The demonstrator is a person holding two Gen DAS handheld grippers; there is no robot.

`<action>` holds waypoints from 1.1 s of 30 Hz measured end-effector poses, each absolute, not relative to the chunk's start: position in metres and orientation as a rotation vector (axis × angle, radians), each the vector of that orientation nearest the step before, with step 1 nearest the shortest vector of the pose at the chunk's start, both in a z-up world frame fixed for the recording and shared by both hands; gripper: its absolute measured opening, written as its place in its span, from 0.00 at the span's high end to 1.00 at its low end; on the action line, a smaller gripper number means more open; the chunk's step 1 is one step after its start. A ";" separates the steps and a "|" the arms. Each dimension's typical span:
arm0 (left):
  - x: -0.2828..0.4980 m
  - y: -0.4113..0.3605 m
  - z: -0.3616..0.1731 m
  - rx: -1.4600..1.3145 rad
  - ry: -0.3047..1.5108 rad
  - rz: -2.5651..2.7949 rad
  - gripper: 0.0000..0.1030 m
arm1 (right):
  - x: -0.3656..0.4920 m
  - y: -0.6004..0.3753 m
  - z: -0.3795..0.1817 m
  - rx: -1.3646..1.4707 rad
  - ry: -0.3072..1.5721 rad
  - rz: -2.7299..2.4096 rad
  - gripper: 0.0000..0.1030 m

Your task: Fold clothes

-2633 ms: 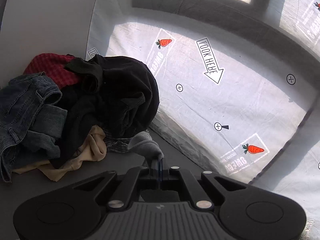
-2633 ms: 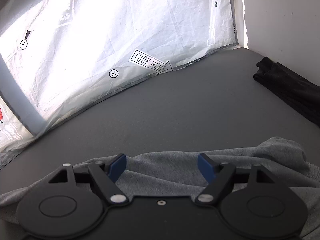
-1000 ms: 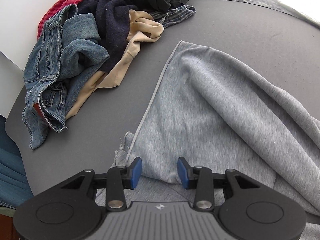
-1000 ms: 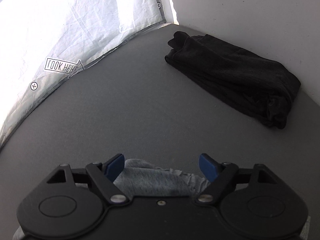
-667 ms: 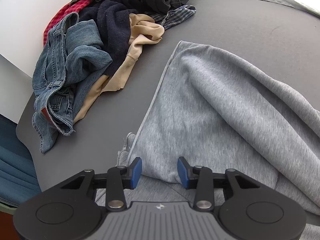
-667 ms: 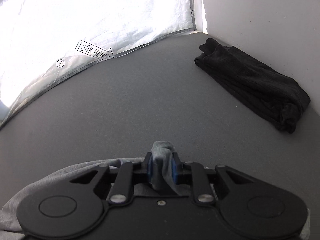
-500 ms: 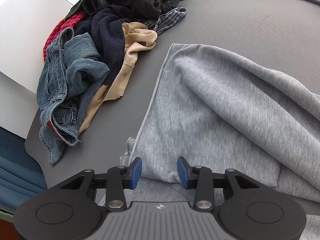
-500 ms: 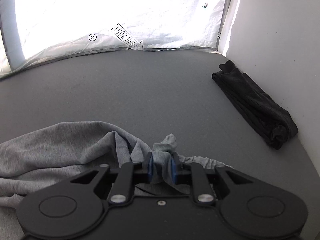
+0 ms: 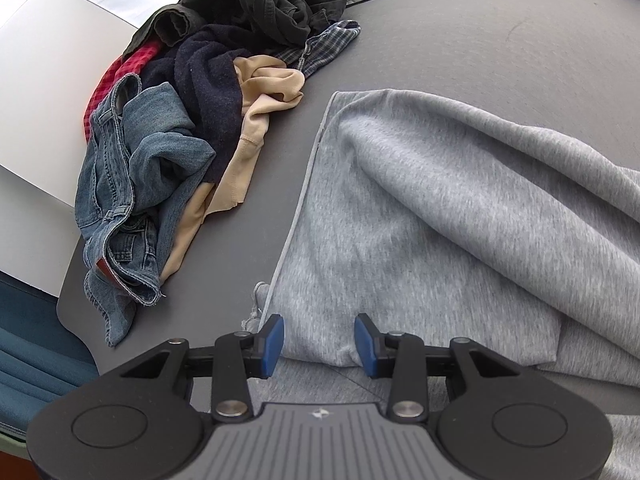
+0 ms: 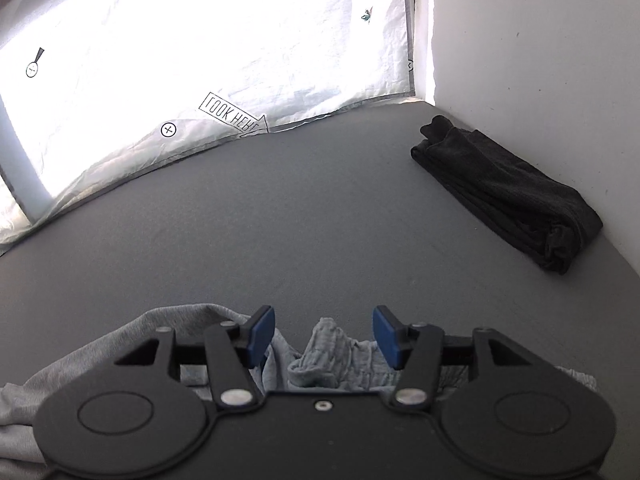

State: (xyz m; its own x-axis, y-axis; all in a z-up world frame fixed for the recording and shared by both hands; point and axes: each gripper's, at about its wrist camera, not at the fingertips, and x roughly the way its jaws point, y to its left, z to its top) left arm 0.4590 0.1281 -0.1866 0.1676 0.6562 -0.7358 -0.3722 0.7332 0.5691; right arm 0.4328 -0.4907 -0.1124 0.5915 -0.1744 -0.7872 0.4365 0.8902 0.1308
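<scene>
Your grey garment (image 9: 440,208) lies spread on the dark grey table (image 9: 460,32), its long axis running from the near edge beside your left gripper (image 9: 319,340) away and to the right, with a straight hemmed edge on its left side. Your left gripper's blue pads stand partly apart over that near edge, not pressing it. Your right gripper (image 10: 323,334) has just been opening; its jaws are apart, with the garment's bunched ribbed end (image 10: 326,356) loose between them. A jumbled pile of clothes (image 9: 188,120) sits left of the garment. A folded black garment (image 10: 508,192) lies against the white wall (image 10: 540,60), well apart.
</scene>
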 end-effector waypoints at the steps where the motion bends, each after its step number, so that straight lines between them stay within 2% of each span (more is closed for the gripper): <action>1: 0.459 0.128 -0.186 0.277 1.193 0.748 0.60 | 0.438 -0.493 -0.117 0.349 0.907 -0.357 0.47; 3: 0.458 0.129 -0.186 0.264 1.188 0.754 0.60 | 0.447 -0.494 -0.128 0.352 0.983 -0.370 0.49; 5: 0.458 0.129 -0.186 0.268 1.188 0.754 0.60 | 0.452 -0.491 -0.140 0.322 1.051 -0.414 0.64; 6: 0.458 0.128 -0.187 0.275 1.190 0.752 0.60 | 0.452 -0.492 -0.146 0.341 1.066 -0.416 0.83; 7: 0.459 0.127 -0.187 0.282 1.193 0.750 0.60 | 0.451 -0.495 -0.149 0.377 1.054 -0.418 0.88; 9: 0.461 0.126 -0.188 0.298 1.200 0.748 0.60 | 0.454 -0.505 -0.144 0.420 0.992 -0.424 0.90; 14: 0.464 0.124 -0.188 0.322 1.215 0.736 0.60 | 0.501 -0.547 -0.109 0.280 0.808 -0.520 0.92; 18: 0.463 0.125 -0.187 0.333 1.218 0.714 0.60 | 0.538 -0.591 -0.102 0.307 0.692 -0.620 0.93; 23: 0.461 0.142 -0.173 0.224 1.233 0.645 0.60 | 0.569 -0.597 -0.134 0.264 0.818 -0.626 0.90; 24: 0.461 0.147 -0.166 0.182 1.219 0.632 0.60 | 0.569 -0.590 -0.137 0.238 0.829 -0.616 0.85; 25: 0.462 0.152 -0.159 0.146 1.198 0.627 0.60 | 0.568 -0.581 -0.139 0.207 0.835 -0.603 0.70; 27: 0.467 0.161 -0.148 0.085 1.146 0.617 0.60 | 0.564 -0.566 -0.141 0.154 0.834 -0.588 0.51; 33: 0.516 0.198 -0.131 -0.023 1.057 0.585 0.59 | 0.563 -0.543 -0.145 0.104 0.861 -0.512 0.51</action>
State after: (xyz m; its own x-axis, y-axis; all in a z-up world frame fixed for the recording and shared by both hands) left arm 0.5162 0.1980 -0.1306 0.3546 0.4419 -0.8240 -0.4639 0.8483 0.2553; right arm 0.5634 -0.5430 -0.1454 0.5392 -0.3887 -0.7471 0.4710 0.8746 -0.1151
